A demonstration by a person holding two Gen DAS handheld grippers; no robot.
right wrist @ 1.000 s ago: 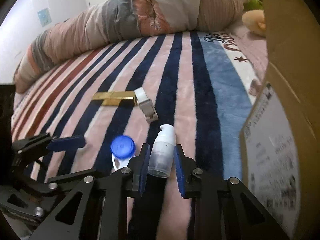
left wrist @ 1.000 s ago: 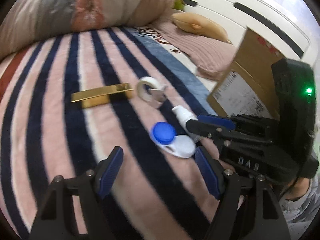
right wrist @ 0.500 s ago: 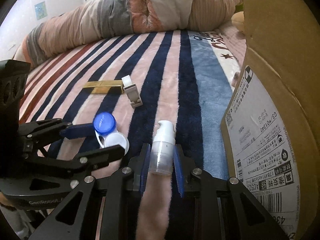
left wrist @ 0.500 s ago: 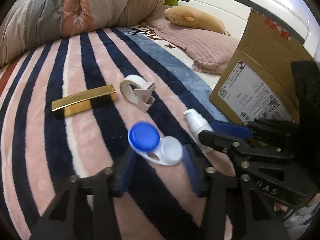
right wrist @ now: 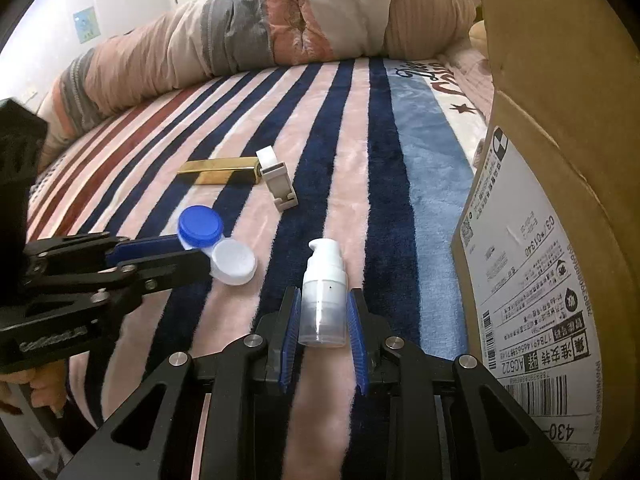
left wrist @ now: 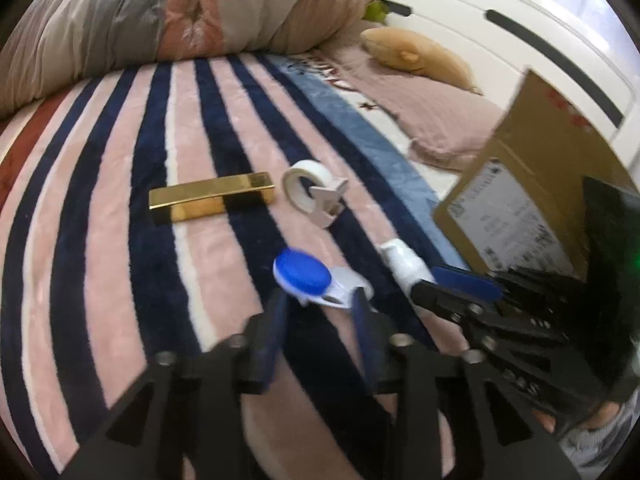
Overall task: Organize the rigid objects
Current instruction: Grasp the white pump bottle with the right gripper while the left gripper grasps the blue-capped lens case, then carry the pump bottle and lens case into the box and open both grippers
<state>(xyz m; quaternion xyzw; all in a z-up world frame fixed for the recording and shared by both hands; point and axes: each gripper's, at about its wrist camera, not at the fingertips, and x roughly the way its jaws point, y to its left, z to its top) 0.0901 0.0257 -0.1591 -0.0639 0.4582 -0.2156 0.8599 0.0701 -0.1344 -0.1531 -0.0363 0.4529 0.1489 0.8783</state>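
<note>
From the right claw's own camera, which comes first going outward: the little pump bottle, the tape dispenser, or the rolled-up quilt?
1. Pump bottle: gripped between the right claw pads.
2. Tape dispenser: mid-bed, ahead and slightly left, beside the gold bar.
3. Quilt: heaped along the bed's far edge.

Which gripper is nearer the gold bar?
Left, narrowly. The left gripper, shut on the lens case, sits just below the gold bar; the right gripper, holding the pump bottle, is farther off.

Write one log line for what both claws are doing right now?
left claw: shut on contact lens case | right claw: shut on pump bottle | gold bar, tape dispenser: on blanket
</note>
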